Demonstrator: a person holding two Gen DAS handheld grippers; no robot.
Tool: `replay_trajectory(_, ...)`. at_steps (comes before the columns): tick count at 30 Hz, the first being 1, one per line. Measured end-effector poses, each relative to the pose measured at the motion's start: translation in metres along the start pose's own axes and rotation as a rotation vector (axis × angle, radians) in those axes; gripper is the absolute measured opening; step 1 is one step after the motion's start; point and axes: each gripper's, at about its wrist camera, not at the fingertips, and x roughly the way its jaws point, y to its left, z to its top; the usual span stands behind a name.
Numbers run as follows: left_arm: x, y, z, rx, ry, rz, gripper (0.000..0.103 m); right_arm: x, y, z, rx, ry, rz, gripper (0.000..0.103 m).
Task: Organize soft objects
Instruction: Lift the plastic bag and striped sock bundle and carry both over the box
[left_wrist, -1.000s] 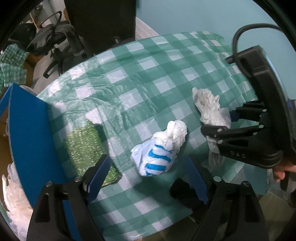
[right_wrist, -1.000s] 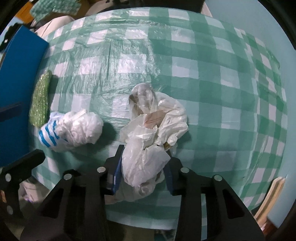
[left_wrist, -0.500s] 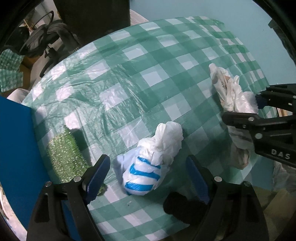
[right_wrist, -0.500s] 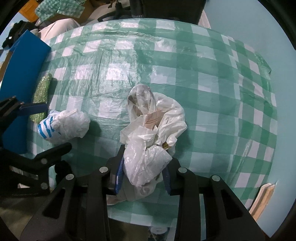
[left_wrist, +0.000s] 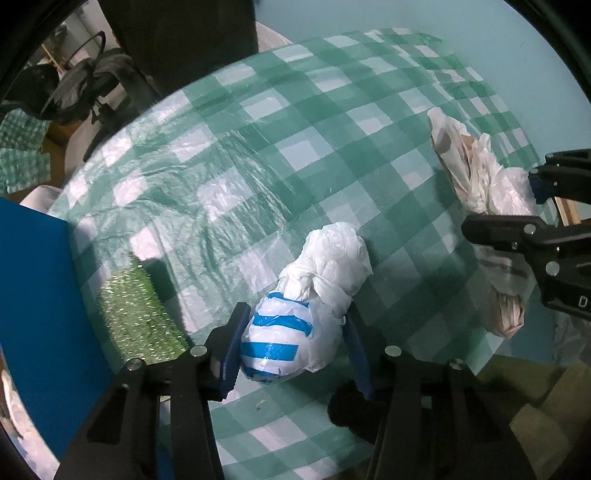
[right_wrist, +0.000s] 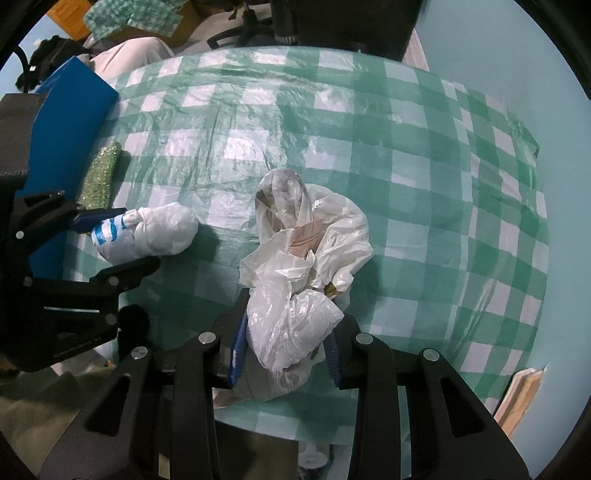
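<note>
A knotted white bag with blue stripes (left_wrist: 321, 266) lies near the front of the green checked tablecloth (left_wrist: 258, 129). My left gripper (left_wrist: 295, 339) points down over it. Its jaws are closing, and both blue pads press the bag's striped end. In the right wrist view the same bag (right_wrist: 162, 232) sits between the left gripper's (right_wrist: 118, 240) fingers. To the right, my right gripper (right_wrist: 286, 347) is shut on a crumpled translucent white plastic bag (right_wrist: 314, 236), whose loose end spreads on the cloth. The left wrist view shows this crumpled bag (left_wrist: 465, 166) in the right gripper (left_wrist: 517, 205).
A green glittery piece (left_wrist: 133, 314) lies left of the striped bag, beside a blue box (left_wrist: 33, 295) at the table's left edge. A black office chair (left_wrist: 85, 88) stands beyond the table. A light wooden piece (right_wrist: 524, 395) leans off the table's right side.
The left gripper came down around the striped bag and its jaws closed onto it. The right gripper rose a little with the crumpled bag still held.
</note>
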Motion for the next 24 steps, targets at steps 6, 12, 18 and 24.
replay_trajectory(6,-0.022,0.001,-0.003,-0.014,-0.036,0.019,0.051,-0.020,0.009,0.003,-0.020,-0.030,-0.004,0.033)
replay_trajectory(12,-0.046,0.009,-0.003,-0.043,-0.073,0.028,0.050,-0.044,0.019,0.011,-0.050,-0.065,-0.005,0.033)
replay_trajectory(18,-0.072,0.024,-0.002,-0.085,-0.119,0.033,0.051,-0.066,0.032,0.021,-0.072,-0.103,0.000,0.033)
replay_trajectory(24,-0.096,0.039,-0.008,-0.125,-0.162,0.031,0.051,-0.078,0.050,0.029,-0.091,-0.124,0.010,0.033)
